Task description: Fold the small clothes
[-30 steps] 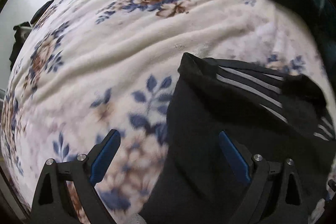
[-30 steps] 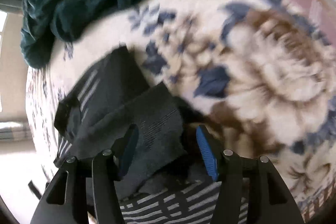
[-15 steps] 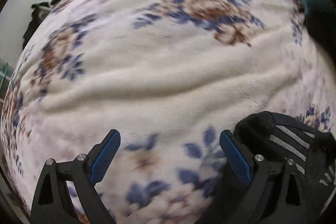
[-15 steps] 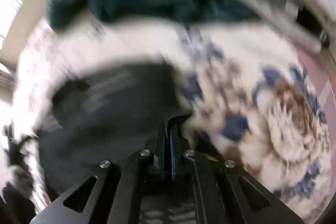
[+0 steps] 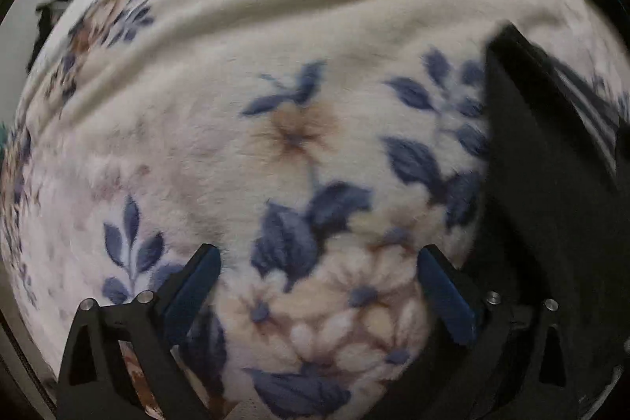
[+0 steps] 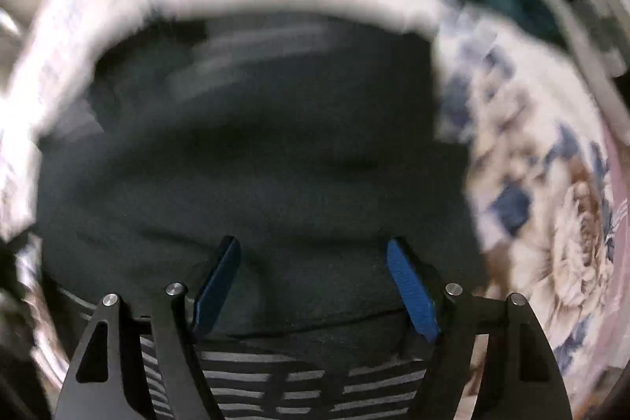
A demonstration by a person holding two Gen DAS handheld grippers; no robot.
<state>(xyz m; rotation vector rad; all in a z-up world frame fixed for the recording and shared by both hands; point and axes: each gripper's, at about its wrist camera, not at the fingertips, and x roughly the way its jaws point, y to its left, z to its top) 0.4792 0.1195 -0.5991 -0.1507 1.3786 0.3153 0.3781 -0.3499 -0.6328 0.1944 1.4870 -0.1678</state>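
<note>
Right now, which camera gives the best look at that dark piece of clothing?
The right wrist view: the dark garment fills most of the frame, though blurred, with pale stripes near its top and bottom. The left wrist view catches only its edge at the right, over the floral blanket.

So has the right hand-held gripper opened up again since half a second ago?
Yes. The right hand-held gripper was pinched shut then; now its jaws stand wide apart over the dark garment on the floral blanket.

Open floral blanket point(image 5: 275, 73) lies ahead on the left — the dark garment point(image 6: 252, 152) fills the right side.
</note>
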